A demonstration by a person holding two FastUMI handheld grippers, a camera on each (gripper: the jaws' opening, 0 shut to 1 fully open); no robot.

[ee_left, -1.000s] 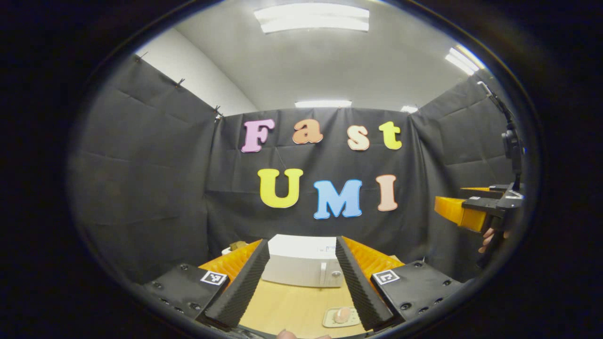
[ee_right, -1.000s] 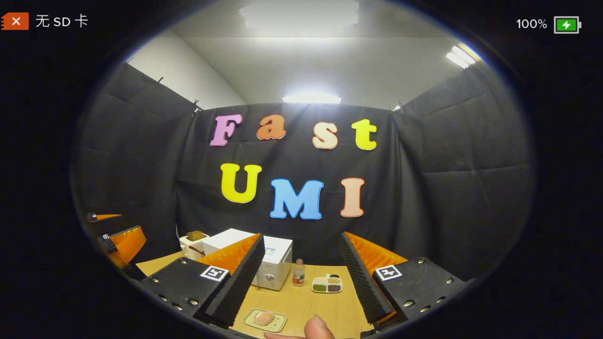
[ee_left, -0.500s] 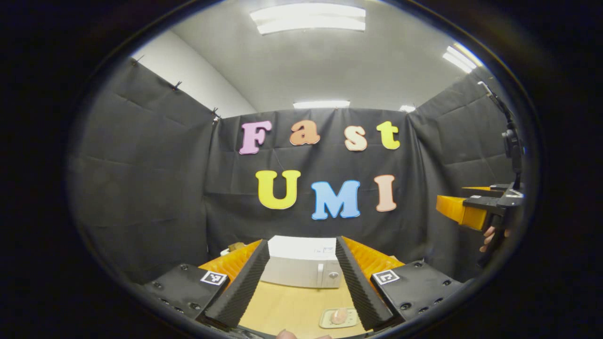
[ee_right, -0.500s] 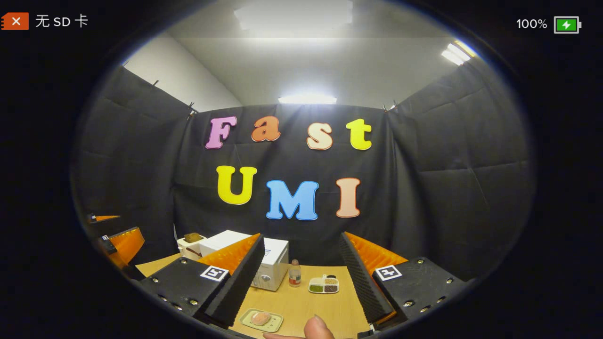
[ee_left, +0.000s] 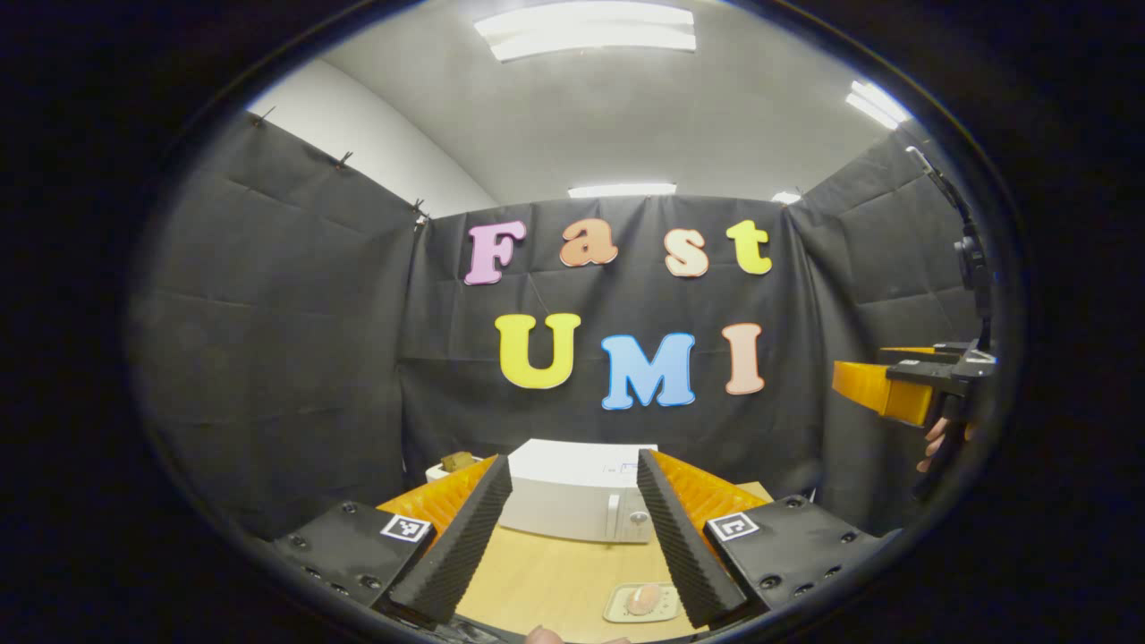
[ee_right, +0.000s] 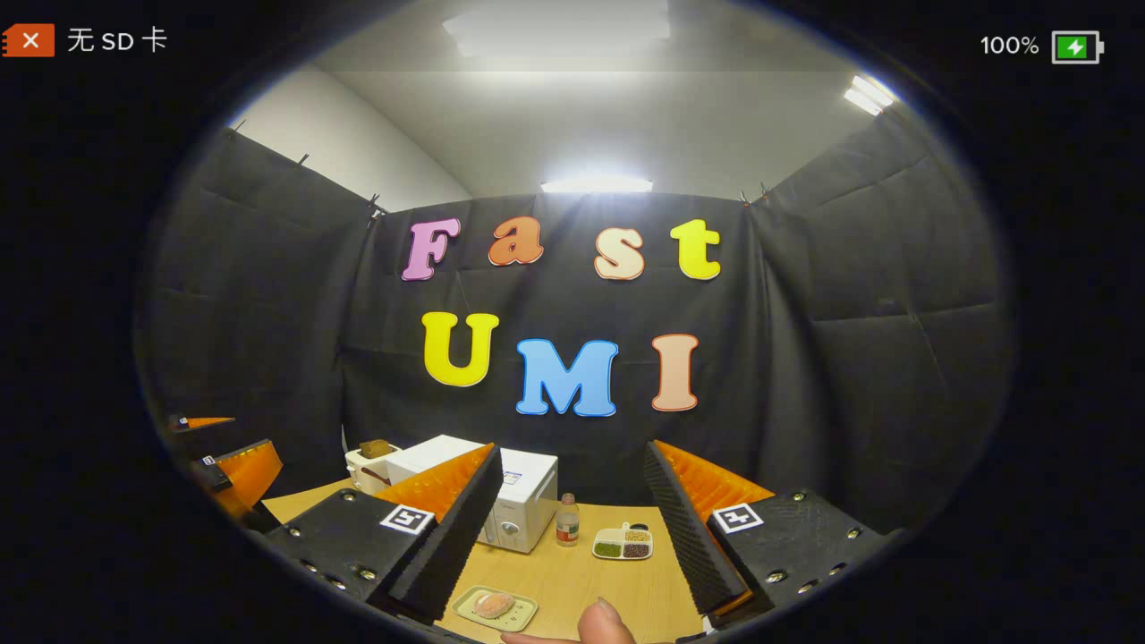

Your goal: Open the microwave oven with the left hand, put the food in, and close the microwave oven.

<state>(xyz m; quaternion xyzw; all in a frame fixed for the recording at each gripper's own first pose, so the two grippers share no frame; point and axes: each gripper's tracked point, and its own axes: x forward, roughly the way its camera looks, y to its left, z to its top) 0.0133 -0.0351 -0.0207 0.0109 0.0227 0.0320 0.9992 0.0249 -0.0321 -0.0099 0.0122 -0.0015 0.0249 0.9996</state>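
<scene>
Flanking microwave (ee_right: 510, 496) – toaster (ee_right: 368, 465), bottle (ee_right: 566, 521), divided dish (ee_right: 623, 543)

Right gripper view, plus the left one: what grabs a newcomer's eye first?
The white microwave at the back of the wooden table, door shut, framed between the open fingers of the left gripper in the left gripper view. Next, the food on its small tray at the table's near edge, with a small bottle and a divided dish right of the microwave. The right gripper is open and holds nothing.
</scene>
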